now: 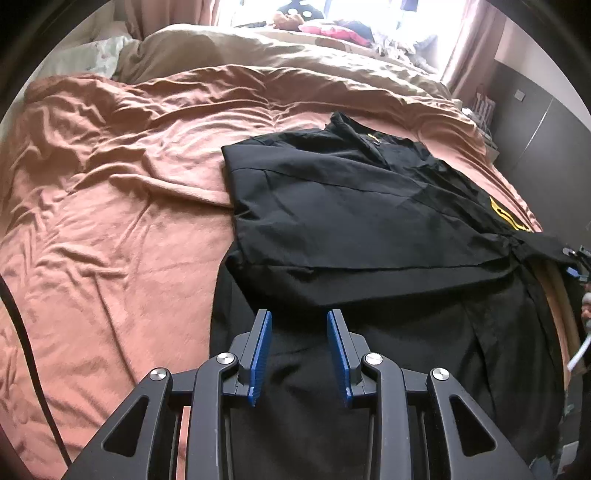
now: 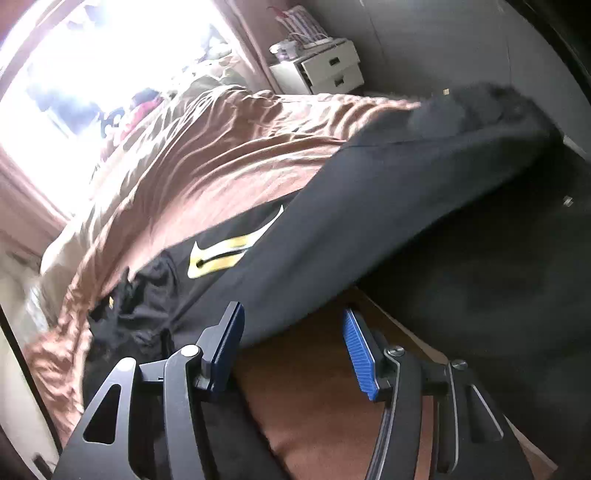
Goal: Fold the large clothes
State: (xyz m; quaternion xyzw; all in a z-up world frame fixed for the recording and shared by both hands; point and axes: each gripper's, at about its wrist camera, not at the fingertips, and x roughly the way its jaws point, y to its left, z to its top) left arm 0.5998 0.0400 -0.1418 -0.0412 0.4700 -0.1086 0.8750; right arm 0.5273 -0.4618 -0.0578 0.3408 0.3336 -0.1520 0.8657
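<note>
A large black garment (image 1: 351, 221) with a yellow logo (image 1: 506, 218) lies partly folded on the salmon duvet (image 1: 110, 203). Its near part hangs towards the bed's edge. My left gripper (image 1: 298, 314) hovers over that near part, open, with nothing between its blue pads. In the right wrist view the black garment (image 2: 351, 229) sweeps across the frame, blurred, logo (image 2: 229, 254) showing. Its edge runs just past the tips of my right gripper (image 2: 291, 310), whose pads stand well apart with brown duvet (image 2: 314, 369) showing between them. The right gripper (image 1: 576, 262) also peeks in by a stretched sleeve.
Pillows (image 1: 92, 59) and a pile of clothes (image 1: 332, 29) lie at the far end under a bright window (image 2: 92, 74). A white bedside drawer unit (image 2: 328, 70) stands beyond the bed, dark cupboards (image 1: 535, 129) to the right. A black cable (image 1: 26, 332) crosses the left.
</note>
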